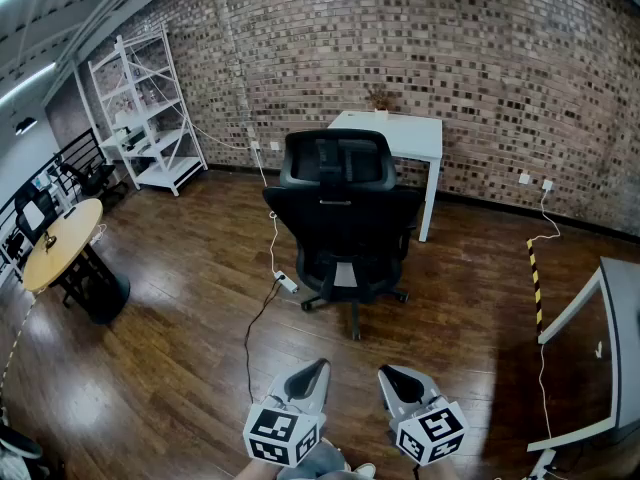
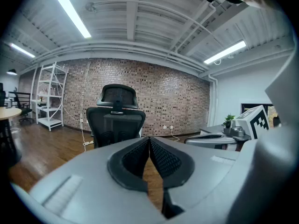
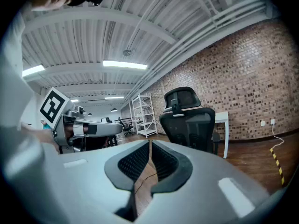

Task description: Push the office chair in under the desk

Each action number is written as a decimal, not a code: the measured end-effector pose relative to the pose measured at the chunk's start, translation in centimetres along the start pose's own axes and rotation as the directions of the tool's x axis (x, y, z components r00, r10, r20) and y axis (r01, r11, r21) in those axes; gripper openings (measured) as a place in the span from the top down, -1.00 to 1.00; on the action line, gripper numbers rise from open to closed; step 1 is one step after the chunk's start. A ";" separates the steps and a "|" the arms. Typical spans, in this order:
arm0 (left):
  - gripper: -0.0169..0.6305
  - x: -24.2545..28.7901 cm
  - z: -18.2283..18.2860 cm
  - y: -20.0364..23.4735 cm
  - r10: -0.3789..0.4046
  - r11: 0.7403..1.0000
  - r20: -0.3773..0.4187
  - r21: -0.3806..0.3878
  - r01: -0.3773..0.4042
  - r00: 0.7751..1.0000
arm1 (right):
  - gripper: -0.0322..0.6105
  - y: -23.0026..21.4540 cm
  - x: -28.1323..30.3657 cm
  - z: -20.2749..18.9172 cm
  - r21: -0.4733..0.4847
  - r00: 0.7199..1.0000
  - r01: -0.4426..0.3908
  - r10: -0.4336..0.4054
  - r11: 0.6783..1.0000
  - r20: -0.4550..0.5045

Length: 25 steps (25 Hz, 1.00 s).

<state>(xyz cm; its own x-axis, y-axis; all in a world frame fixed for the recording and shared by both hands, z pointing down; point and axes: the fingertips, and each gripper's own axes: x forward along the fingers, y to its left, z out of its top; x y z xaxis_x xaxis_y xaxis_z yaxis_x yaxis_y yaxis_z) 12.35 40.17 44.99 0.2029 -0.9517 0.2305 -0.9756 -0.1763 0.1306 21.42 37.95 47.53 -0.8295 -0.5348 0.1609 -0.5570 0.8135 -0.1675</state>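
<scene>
Head view, steeply down onto a dark wooden floor point(image 1: 170, 358). At the bottom edge, left gripper point(image 1: 318, 368) and right gripper point(image 1: 390, 373) side by side, marker cubes nearest the camera, both aimed at the black office chair point(image 1: 345, 218). Well apart from it, touching nothing.

In the left gripper view, jaws clenched tip to tip, with only floor showing in the narrow slit lower down. Same in the right gripper view: pressed together, gripping nothing.

Office chair out on the open floor on its wheeled base, upright, with mesh backrest and headrest turned toward the 2 grippers. Just beyond it, the white desk point(image 1: 400, 133), set against the red brick wall point(image 1: 500, 58). Not yet pushed in: seat and base on the near side of the desk, a little left of its middle.

White power strip point(image 1: 287, 282) on the floor just left of the chair base, 1 dark cable trailing from it toward the grippers. White shelf rack point(image 1: 145, 108) far left by the wall. Round wooden table point(image 1: 62, 243) at the left edge. Yellow-and-black striped tape point(image 1: 535, 278) on the floor at right, near the corner of a grey table point(image 1: 622, 308).
</scene>
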 end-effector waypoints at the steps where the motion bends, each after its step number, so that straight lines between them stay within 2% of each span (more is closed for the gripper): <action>1: 0.90 0.4 -0.3 0.5 -0.002 1.000 -0.004 -0.004 0.002 1.000 | 0.89 -0.2 0.6 -0.1 -0.003 1.000 0.001 -0.001 1.000 -0.001; 6: 0.89 2.8 -0.9 2.4 -0.014 0.999 -0.018 -0.031 0.014 1.000 | 0.80 -1.6 3.3 -0.4 -0.010 1.000 -0.005 0.005 1.000 -0.027; 14: 0.89 9.1 1.1 5.8 -0.049 0.996 0.012 -0.070 0.050 0.999 | 0.65 -5.2 8.4 0.9 -0.059 0.996 0.001 -0.005 0.998 -0.084; 21: 0.84 13.2 5.2 9.3 -0.124 0.990 0.036 -0.059 0.126 0.992 | 0.53 -7.2 13.2 4.5 -0.104 0.995 0.024 -0.034 0.994 -0.097; 25: 0.77 15.1 7.3 11.7 -0.152 0.988 0.042 -0.032 0.154 0.987 | 0.38 -8.1 15.9 6.5 -0.138 0.996 0.030 -0.042 0.990 -0.084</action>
<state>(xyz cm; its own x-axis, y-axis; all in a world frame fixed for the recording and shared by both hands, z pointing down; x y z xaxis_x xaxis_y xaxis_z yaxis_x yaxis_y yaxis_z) 3.42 21.87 42.92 0.3454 -0.9234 0.1676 -0.9297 -0.3124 0.1949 12.48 21.35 45.17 -0.7989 -0.5473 0.2493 -0.5706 0.8208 -0.0268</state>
